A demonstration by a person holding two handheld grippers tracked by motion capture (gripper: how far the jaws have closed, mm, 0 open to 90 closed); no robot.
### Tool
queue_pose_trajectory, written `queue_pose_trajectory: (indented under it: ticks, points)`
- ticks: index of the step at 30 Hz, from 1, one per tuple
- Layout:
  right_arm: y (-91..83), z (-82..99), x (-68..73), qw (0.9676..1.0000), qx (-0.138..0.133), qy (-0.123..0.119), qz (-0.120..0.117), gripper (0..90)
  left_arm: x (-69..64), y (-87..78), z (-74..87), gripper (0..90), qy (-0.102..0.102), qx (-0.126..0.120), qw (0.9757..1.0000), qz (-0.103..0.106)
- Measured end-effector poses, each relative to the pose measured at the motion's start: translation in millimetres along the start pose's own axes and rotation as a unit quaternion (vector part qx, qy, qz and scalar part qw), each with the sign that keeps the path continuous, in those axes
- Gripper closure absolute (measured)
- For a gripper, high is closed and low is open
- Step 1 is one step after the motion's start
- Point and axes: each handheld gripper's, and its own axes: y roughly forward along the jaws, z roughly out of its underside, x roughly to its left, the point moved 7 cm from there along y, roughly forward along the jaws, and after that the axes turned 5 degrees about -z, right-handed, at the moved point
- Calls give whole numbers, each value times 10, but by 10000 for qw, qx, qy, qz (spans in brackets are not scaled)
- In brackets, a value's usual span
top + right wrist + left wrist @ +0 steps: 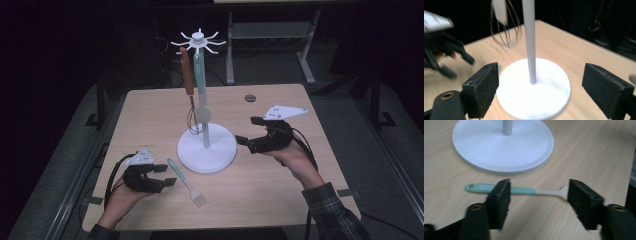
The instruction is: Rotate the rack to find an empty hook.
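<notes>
A white rack stands mid-table on a round base (220, 155), with a hook crown (198, 41) on top. From the crown hang a brown-handled whisk (188, 80) and a teal-handled utensil (201, 85). A teal-handled pastry brush (186, 182) lies flat on the table in front of the base. My left gripper (165, 175) hovers open just left of the brush; in its own view the brush (524, 190) lies crosswise beyond the jaws, untouched. My right gripper (247, 131) is open to the right of the base, its jaws either side of the pole (530, 37) from a distance, with nothing between the pads.
A small dark disc (250, 98) sits near the table's far edge. The wooden table (280, 200) has bare surface at the front right. The whisk wires (507, 32) hang close to the pole. Dark floor and a metal frame lie behind the table.
</notes>
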Motion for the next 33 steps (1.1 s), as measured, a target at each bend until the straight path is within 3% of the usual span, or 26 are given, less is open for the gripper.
queue_pose_trajectory:
  ticks: [7, 11, 16, 25, 33]
  points:
    - [-7, 449, -68, 9988, 222, 192, 397, 140, 8, -188, -323, 722, -47, -101, 9999, 89]
    - [-5, 652, -99, 9973, 379, 315, 540, 141, 12, -301, -556, 893, 77, -101, 9999, 74]
    - [-54, 853, -113, 9957, 501, 434, 641, 142, 3, -425, -877, 898, 213, -196, 9996, 48]
    - [-179, 1156, -132, 9928, 699, 585, 775, 142, -95, -657, -1454, 898, 416, -321, 9983, 237]
    - [-216, 1376, -130, 9905, 884, 637, 841, 142, -109, -892, -1985, 899, 555, -595, 9962, 319]
